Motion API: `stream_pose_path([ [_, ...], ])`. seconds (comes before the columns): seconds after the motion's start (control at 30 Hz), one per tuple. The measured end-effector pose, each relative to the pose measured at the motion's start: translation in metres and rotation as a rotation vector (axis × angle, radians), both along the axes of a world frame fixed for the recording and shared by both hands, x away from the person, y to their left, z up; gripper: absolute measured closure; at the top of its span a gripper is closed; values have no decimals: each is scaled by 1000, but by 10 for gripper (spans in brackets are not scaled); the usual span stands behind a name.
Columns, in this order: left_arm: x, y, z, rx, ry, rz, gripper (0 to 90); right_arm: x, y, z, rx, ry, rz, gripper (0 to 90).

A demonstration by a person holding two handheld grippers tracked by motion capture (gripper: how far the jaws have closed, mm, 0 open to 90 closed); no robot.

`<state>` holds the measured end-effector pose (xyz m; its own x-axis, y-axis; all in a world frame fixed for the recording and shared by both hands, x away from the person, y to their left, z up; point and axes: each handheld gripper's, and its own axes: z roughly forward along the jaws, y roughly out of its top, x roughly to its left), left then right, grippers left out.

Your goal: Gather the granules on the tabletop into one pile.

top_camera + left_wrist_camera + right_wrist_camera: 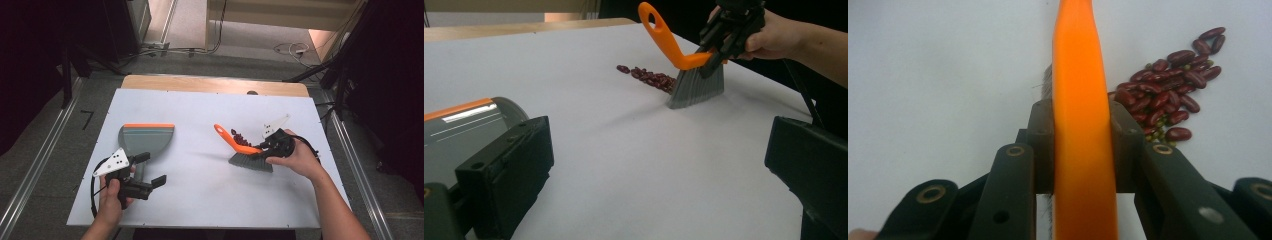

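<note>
Your right gripper is clamping the orange hand brush between its fingers, bristles on the worktop beside kidney beans. Your left gripper is gaping wide, holding nothing, just beside the empty dustpan.

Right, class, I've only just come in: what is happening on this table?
A person holds a gripper in each hand. The right gripper is clamped on the orange handle of a small brush, bristles on the white table beside a pile of red beans. The left gripper is open, next to a grey dustpan.
</note>
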<state>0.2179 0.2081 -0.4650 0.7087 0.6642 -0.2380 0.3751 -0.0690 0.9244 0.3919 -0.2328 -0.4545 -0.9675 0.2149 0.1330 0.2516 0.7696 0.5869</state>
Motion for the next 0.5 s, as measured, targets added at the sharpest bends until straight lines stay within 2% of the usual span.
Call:
stream_pose_path([
  [0.07,0,0,0,0,-1,0,2,5,2,0,-3,2,2,680],
  [0.33,0,1,0,0,0,3,3,19,8,4,-15,-39,7,681],
  [0.5,1,0,-1,6,2,-1,3,25,10,4,-16,-41,5,681],
])
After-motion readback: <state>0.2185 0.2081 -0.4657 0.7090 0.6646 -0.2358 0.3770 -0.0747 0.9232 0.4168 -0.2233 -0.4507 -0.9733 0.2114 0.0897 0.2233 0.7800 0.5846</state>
